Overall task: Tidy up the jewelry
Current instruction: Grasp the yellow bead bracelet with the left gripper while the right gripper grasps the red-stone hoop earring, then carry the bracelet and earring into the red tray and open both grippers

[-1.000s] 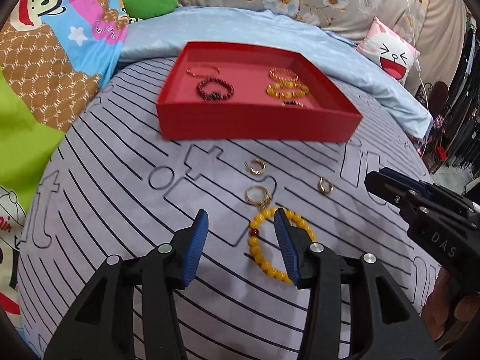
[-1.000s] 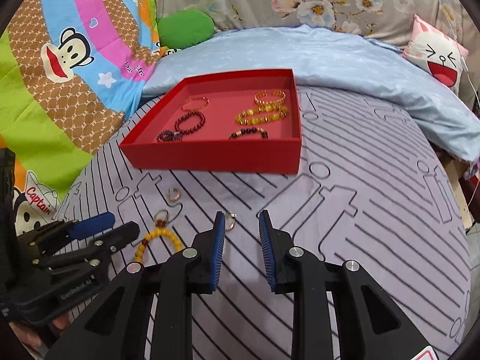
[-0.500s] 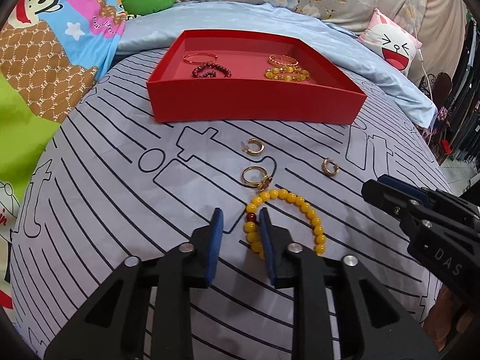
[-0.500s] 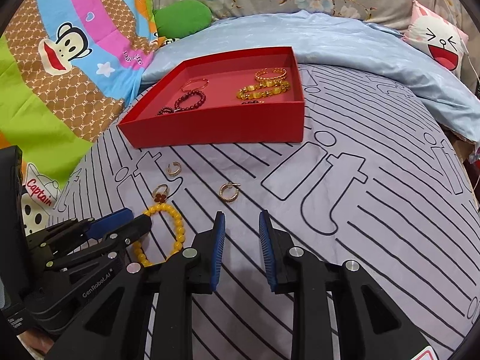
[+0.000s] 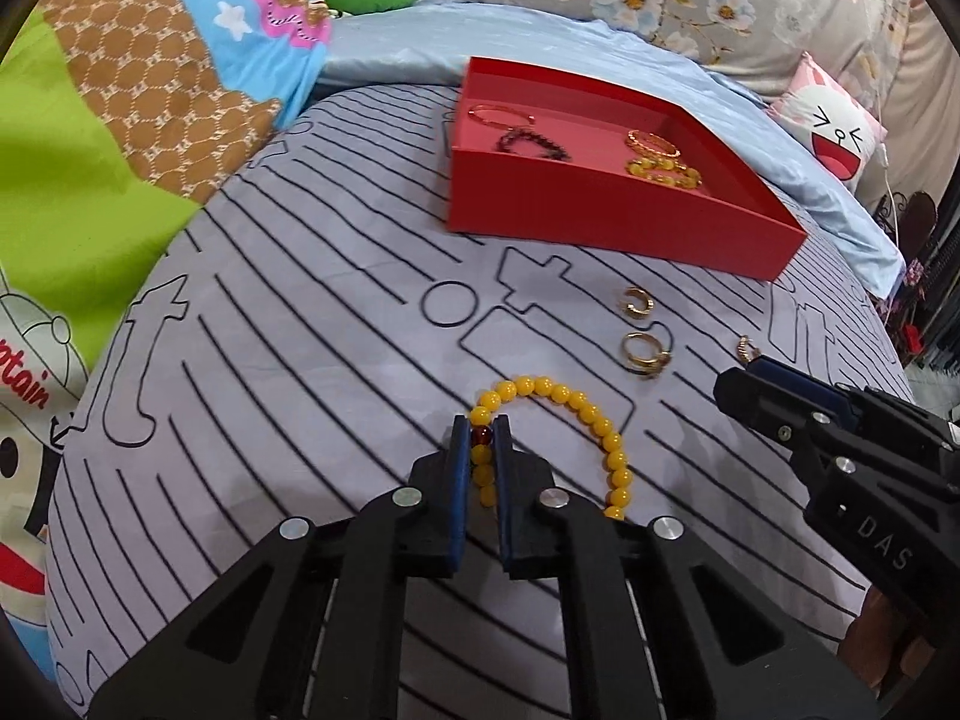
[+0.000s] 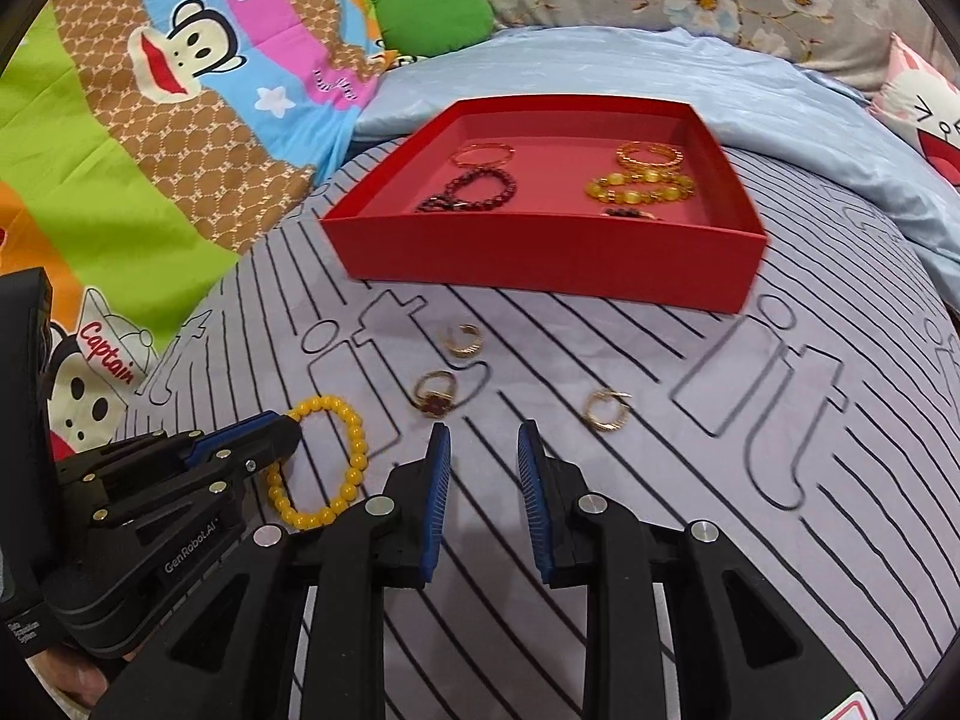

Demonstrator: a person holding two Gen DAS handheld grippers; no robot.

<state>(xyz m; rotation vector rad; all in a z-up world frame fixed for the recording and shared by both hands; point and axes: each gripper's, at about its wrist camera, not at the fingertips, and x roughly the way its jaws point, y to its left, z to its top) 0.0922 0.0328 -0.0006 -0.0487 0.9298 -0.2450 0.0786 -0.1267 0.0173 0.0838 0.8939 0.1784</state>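
Two blue pads of the left gripper (image 5: 480, 441) pinch the yellow bead bracelet (image 5: 561, 396) (near side of the striped bedspread (image 5: 300, 360)); the right gripper (image 6: 483, 444) stays narrowly parted, empty, before the red tray (image 6: 540, 255).

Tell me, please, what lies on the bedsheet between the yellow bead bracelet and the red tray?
Two gold rings lie on the sheet between the yellow bead bracelet and the red tray; both wrist views show this.

Both views are evenly and brightly lit by soft, diffuse light; only faint shadows are cast. Strong fisheye bending and dark vignetted corners are seen. Slight motion blur is noticed on the shallow red cardboard tray (image 6: 750, 276).
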